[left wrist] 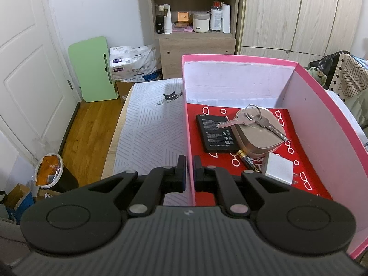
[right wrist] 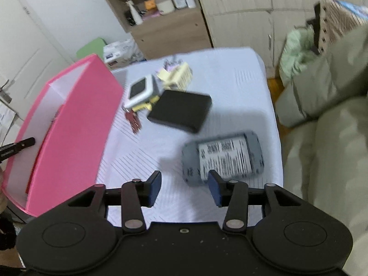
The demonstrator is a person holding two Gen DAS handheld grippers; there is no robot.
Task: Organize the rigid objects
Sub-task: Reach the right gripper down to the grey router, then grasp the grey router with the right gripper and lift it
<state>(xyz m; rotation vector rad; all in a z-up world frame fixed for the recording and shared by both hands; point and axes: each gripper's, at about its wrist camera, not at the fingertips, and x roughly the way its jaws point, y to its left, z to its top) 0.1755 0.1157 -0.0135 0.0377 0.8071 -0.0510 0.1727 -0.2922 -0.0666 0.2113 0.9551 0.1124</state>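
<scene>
A pink box (left wrist: 232,58) with a red floor stands on the white striped sheet. Inside it lie a black flat battery (left wrist: 216,133), keys (left wrist: 250,119) on a beige case (left wrist: 262,138), an AA battery (left wrist: 249,162) and a white charger (left wrist: 279,169). My left gripper (left wrist: 190,172) is shut on the box's left wall. In the right wrist view my right gripper (right wrist: 184,184) stands open over the sheet with nothing between its fingers. A grey labelled device (right wrist: 223,156) lies just beyond its right finger. Farther off are a black square case (right wrist: 181,110), a white-grey gadget (right wrist: 141,90), a red tag (right wrist: 133,118) and cream pieces (right wrist: 177,76).
The pink box (right wrist: 76,119) stands left of the loose items. Olive cushions (right wrist: 333,161) crowd the sheet's right edge. A shelf unit (left wrist: 195,11) and a wardrobe (left wrist: 299,11) stand behind. Wooden floor (left wrist: 87,133), a green board (left wrist: 92,69) and a door lie to the left.
</scene>
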